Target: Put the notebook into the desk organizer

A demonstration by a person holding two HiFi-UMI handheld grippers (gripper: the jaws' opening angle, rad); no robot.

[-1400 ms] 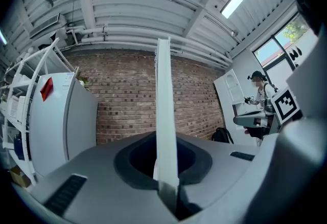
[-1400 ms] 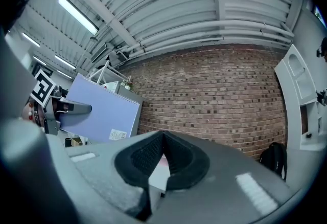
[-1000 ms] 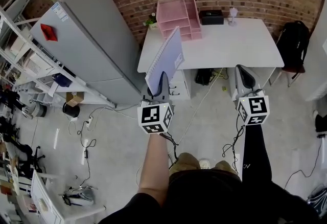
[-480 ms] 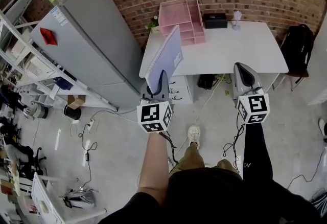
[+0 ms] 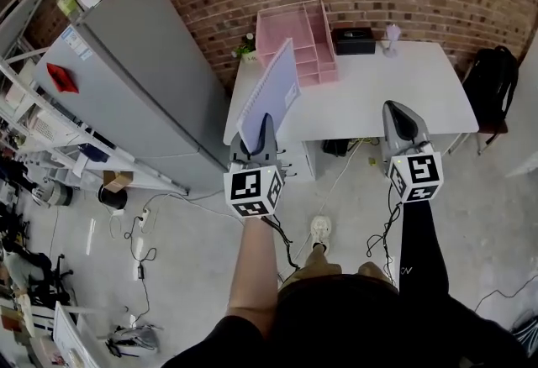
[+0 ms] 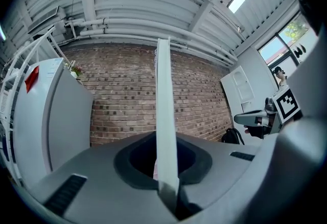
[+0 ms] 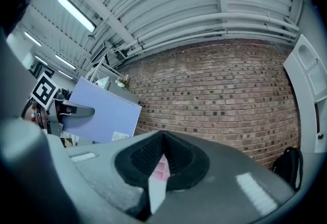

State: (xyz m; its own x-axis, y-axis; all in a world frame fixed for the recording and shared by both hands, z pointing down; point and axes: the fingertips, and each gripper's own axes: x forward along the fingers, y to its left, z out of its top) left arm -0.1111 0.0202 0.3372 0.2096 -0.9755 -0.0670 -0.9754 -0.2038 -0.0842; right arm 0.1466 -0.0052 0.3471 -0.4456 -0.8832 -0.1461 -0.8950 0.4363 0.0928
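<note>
A lavender spiral notebook [image 5: 271, 97] stands on edge in my left gripper [image 5: 262, 135], which is shut on its lower edge. In the left gripper view the notebook [image 6: 164, 115] rises as a thin pale strip out of the closed left gripper [image 6: 166, 187]. The pink desk organizer [image 5: 294, 34] sits at the back left of the white desk [image 5: 387, 93], ahead of the notebook. My right gripper [image 5: 402, 127] hangs in front of the desk's edge, shut and holding nothing. The right gripper view shows the right gripper [image 7: 158, 187] closed and the notebook [image 7: 102, 115] at its left.
A tall grey cabinet [image 5: 126, 81] stands left of the desk against the brick wall. On the desk are a black box [image 5: 353, 40], a small plant [image 5: 245, 47] and a pale ornament [image 5: 388, 32]. A black backpack [image 5: 496, 72] sits at right; cables [image 5: 139, 223] lie on the floor.
Both grippers have moved forward towards the desk together, and the notebook now overlaps the desk's left part. The left gripper's hold on the notebook is unchanged.
</note>
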